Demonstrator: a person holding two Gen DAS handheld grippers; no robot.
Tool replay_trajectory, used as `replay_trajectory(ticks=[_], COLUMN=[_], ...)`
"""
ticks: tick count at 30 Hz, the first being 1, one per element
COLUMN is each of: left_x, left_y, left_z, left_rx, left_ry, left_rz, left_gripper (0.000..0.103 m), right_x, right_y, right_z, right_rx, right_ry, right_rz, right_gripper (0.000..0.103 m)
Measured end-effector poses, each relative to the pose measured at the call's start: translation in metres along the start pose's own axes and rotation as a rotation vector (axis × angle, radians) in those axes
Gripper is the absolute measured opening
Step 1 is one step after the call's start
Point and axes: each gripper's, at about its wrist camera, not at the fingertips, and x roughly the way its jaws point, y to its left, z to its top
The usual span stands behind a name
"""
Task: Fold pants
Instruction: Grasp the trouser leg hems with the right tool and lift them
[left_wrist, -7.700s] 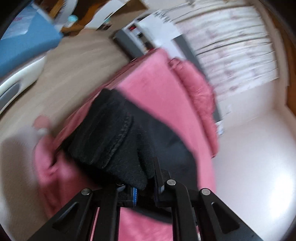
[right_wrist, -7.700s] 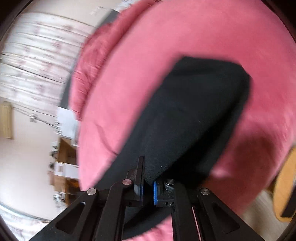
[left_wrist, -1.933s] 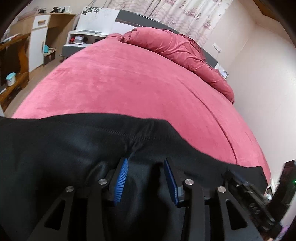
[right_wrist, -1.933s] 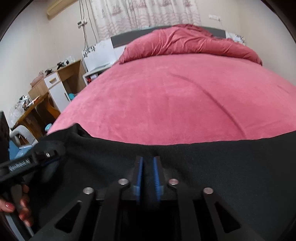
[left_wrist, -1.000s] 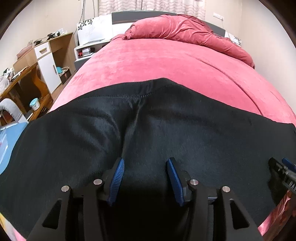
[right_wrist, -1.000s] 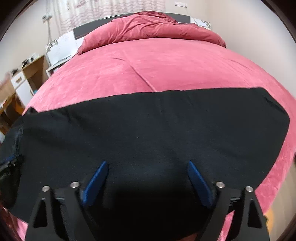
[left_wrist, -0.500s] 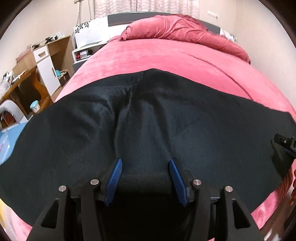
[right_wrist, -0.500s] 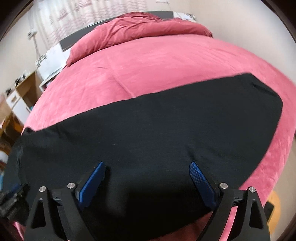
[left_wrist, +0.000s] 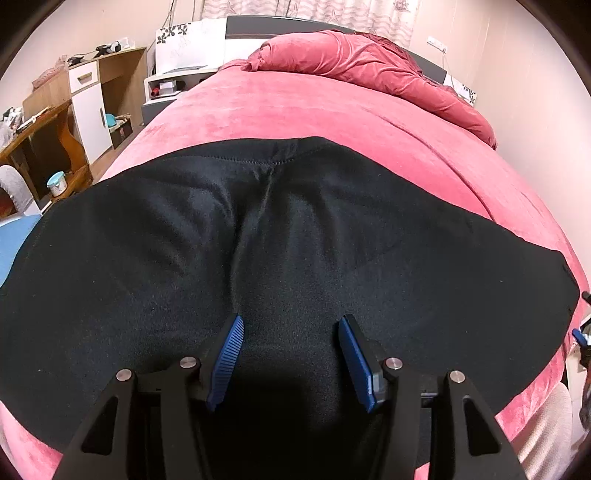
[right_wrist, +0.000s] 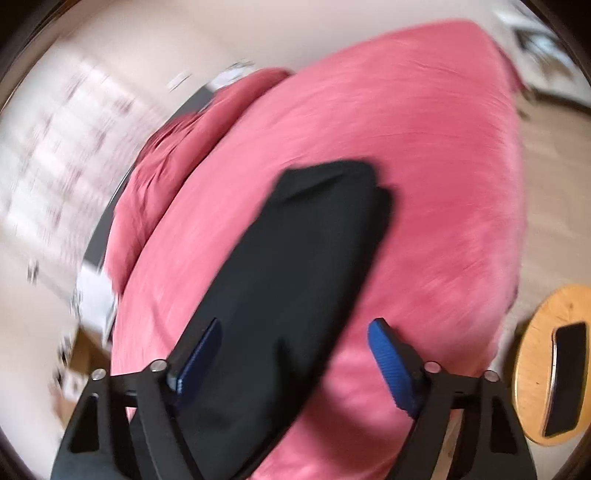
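Pants (left_wrist: 295, 240) now flat, tools released

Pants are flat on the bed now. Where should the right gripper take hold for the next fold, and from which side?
Probably the leg end of the black pants, the narrow far end in the right wrist view. Come in from beyond that end, low over the pink bedspread; the edge lies flat, so one jaw must slide under. The right gripper is open.

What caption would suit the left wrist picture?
Open left tool poised over black pants spread flat across a pink bed.
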Motion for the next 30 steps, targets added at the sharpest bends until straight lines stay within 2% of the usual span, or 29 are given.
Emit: replay_trajectory(ticks=[5,10,12,13,21,26,28,30], left_x=[0.002,0.002,0.001,0.002,0.008,0.006,0.004,0.001], left_y=[0.011,0.015,0.014,0.015,0.012,0.008,0.009,0.013], left_z=[0.009,0.006,0.005,0.006,0.007,0.008,0.009,0.009], left_rx=[-0.009,-0.008,-0.009,-0.014,-0.02,-0.02,-0.028,-0.05], left_ry=[0.023,0.023,0.025,0.027,0.029,0.031,0.026,0.019], left_rz=[-0.019,-0.028,-0.028,-0.028,-0.018,-0.019,-0.031,-0.051], left_gripper=[0.055,0.055,0.055,0.055,0.058,0.059,0.059,0.059], right_x=[0.018,0.034,0.041,0.049,0.077,0.067,0.056,0.039], right_y=[-0.032,-0.024,-0.026,-0.025,-0.025,-0.018,-0.007,0.016], right_z=[0.028,0.04,0.046,0.049,0.061,0.059,0.06,0.059], right_rx=[0.083,0.013,0.037,0.045,0.126,0.199,0.168,0.084], right_ry=[0.014,-0.006,-0.021,-0.024,0.018,0.026,0.013,-0.003], right_rz=[0.074,0.113,0.131,0.143,0.186,0.205,0.206,0.194], right_gripper=[0.081,0.079,0.072,0.065,0.028,0.024,0.024,0.024])
